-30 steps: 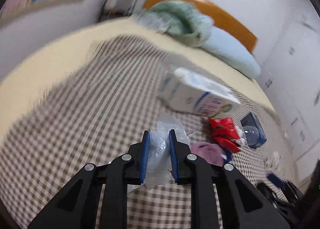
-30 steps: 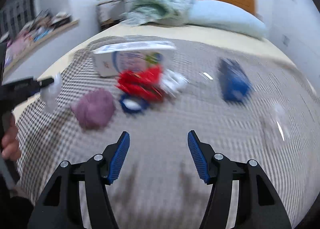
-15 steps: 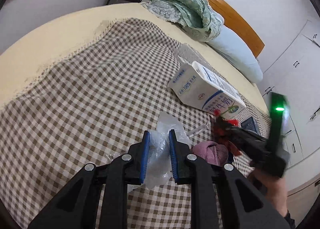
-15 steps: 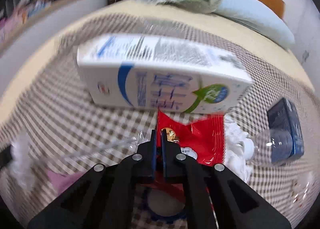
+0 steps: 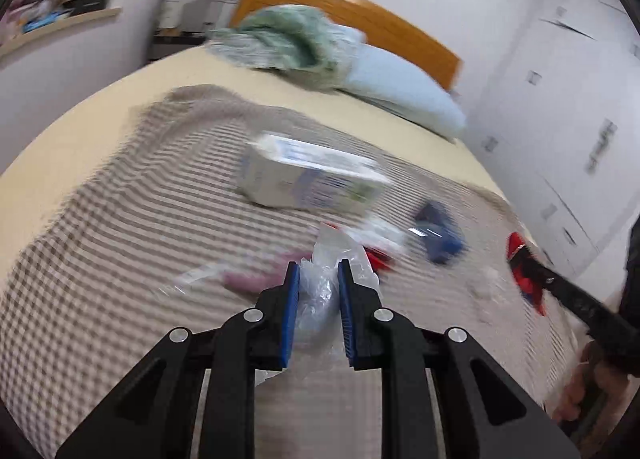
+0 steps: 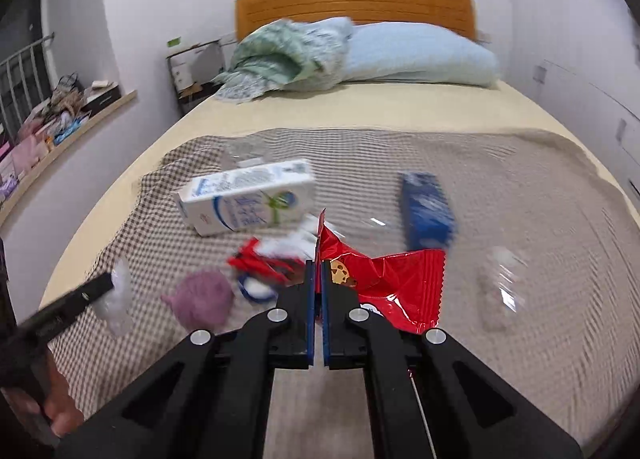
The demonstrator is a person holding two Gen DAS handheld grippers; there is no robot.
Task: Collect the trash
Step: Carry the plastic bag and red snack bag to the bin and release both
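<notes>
My left gripper [image 5: 318, 273] is shut on a crumpled clear plastic wrapper [image 5: 320, 291] and holds it above the checked blanket [image 5: 120, 219]. My right gripper [image 6: 318, 273] is shut on a red cookie wrapper [image 6: 400, 287], lifted off the bed; it also shows at the right of the left wrist view [image 5: 524, 271]. On the blanket lie a white milk carton [image 6: 248, 199], a blue packet [image 6: 426, 207], a purple wad [image 6: 202, 299], red-and-white scraps [image 6: 268, 259], a blue-rimmed lid [image 6: 254, 289] and a clear bottle [image 6: 500, 287].
A light blue pillow [image 6: 420, 55] and a green bundle of cloth [image 6: 280, 55] lie at the wooden headboard [image 6: 356, 3]. A cluttered shelf [image 6: 60, 119] runs along the left wall. White cupboards [image 5: 560, 119] stand to the right of the bed.
My right gripper came down open, shut on the red cookie wrapper and has lifted it back from the pile. My left gripper still holds the clear wrapper and has swung right.
</notes>
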